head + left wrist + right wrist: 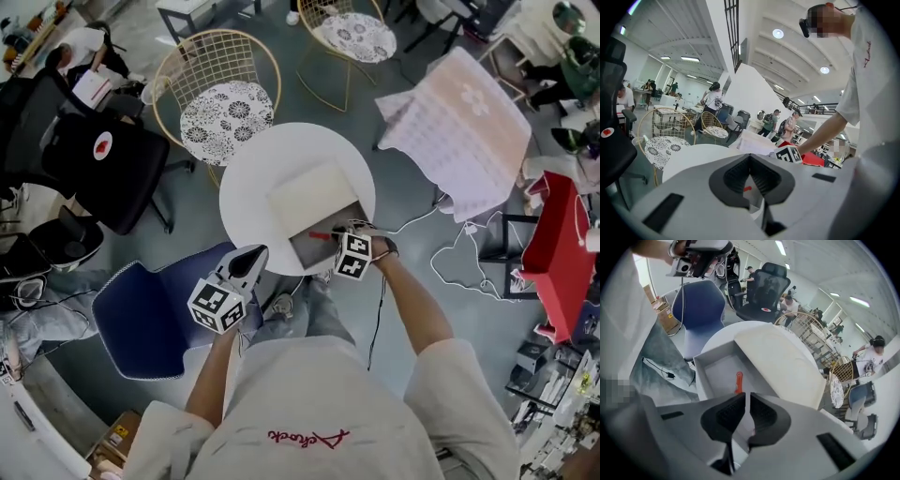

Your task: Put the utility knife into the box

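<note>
A red utility knife (321,235) (738,381) lies flat on the grey floor of the open white box (298,253) (701,377), whose lid (314,192) (783,364) is folded back on the round white table (253,178). My right gripper (341,230) (746,395) hovers over the box's right side, just behind the knife. Its jaws stand a narrow slit apart, with nothing between them. My left gripper (250,256) (750,157) hangs off the table's front left edge, fingertips together and empty.
Two gold wire chairs (220,94) stand beyond the table. A blue chair (155,314) is at the front left and a black office chair (103,159) is farther left. A white draped rack (464,127) and a red stand (553,248) are on the right, with cables on the floor.
</note>
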`<state>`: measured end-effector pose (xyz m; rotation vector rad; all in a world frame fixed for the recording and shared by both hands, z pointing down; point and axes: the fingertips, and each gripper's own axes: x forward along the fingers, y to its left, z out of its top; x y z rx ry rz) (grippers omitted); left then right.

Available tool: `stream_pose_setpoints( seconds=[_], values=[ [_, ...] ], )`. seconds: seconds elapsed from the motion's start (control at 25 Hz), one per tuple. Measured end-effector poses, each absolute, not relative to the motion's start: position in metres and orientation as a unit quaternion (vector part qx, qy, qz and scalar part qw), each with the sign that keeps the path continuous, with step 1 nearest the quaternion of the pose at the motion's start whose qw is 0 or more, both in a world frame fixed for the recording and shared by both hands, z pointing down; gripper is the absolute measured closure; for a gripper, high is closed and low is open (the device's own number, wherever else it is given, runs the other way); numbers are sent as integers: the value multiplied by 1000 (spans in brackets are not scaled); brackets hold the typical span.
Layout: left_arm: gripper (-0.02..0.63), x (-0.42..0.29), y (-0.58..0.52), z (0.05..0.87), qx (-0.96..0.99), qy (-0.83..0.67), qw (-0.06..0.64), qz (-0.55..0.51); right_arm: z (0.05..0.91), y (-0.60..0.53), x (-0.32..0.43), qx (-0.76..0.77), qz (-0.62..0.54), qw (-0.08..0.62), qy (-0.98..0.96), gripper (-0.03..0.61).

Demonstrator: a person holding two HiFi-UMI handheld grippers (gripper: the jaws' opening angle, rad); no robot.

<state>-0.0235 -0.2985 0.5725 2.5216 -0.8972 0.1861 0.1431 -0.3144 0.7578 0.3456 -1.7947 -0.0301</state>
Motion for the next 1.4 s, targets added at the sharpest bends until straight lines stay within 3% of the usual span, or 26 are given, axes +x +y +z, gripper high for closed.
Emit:
stream_pose_setpoints(
  seconds=[0.32, 0.6, 0.8, 1.16, 1.28, 1.4],
  values=[
    [603, -26, -281, 553, 940, -275, 195, 61, 723, -297, 144, 251, -16, 594, -764, 561],
    [603, -22, -247, 550, 953, -229, 191, 60, 685, -268, 132, 357, 30, 530, -768, 561],
    [603, -12, -236, 546, 958, -212, 183, 59, 642, -266, 129, 463, 96, 410, -780, 561],
    [603, 5, -226, 528, 962, -217, 157, 57, 570, -258, 158, 579, 221, 99, -778, 561],
    [603, 13, -214, 525, 960, -225, 156, 57, 553, -239, 167, 588, 224, 47, -776, 561],
    [603, 24, -198, 520, 960, -230, 150, 58, 546, -213, 175, 592, 206, 51, -778, 561]
  ],
)
